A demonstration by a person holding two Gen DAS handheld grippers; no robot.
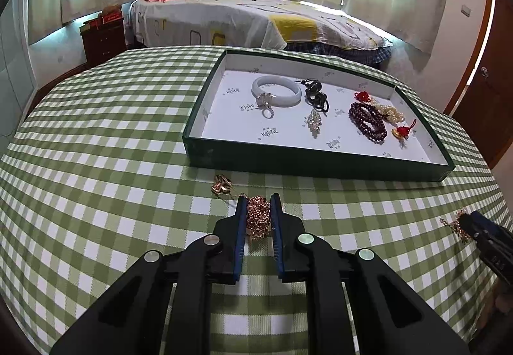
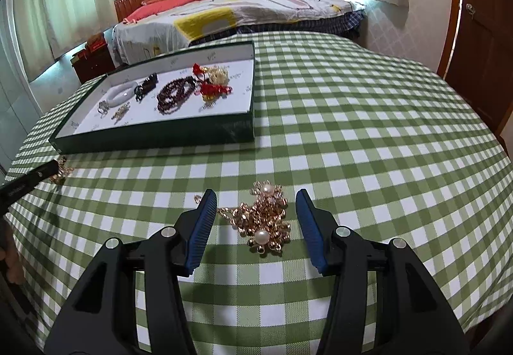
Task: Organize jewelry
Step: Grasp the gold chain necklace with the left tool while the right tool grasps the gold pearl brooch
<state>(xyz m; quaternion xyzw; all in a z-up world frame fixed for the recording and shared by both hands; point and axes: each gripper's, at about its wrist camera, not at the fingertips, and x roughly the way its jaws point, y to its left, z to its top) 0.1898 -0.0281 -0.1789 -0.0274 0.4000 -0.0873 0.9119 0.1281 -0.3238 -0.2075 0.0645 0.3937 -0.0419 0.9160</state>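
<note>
A green tray (image 1: 320, 162) sits on a green checked cloth (image 1: 96, 146), ahead of both claws. Inside it lie a white bangle (image 1: 277, 91), a silver ring (image 1: 266, 103), a black piece (image 1: 315, 94), a crystal brooch (image 1: 314, 122), dark red beads (image 1: 367, 119), a pale beaded piece (image 1: 389, 110) and red-tasselled charms (image 1: 402, 130). Most of the sorting looks done.

Two pieces are outside the tray, both on the cloth. The left claw (image 1: 259, 214) has its blue pads pressed close on a bunched gold chain (image 1: 258, 217), which fills the gap between them; whether it is lifted off the cloth cannot be told. A gold pendant (image 1: 221, 185) on the same chain trails just ahead and to the left of the tips. The right claw (image 2: 253, 214) is spread wide, with a gold and pearl cluster (image 2: 264, 220) lying between its pads and touching neither.

By my reading, both pieces still need carrying forward to the tray.

The left view shows the chain grip closely and the tray contents spread apart; the right claw appears there only as a dark tip at the far right edge. The right view alone shows the pearl cluster in detail and the open gap around it; there the left claw is just a dark bar at the left edge.
</note>
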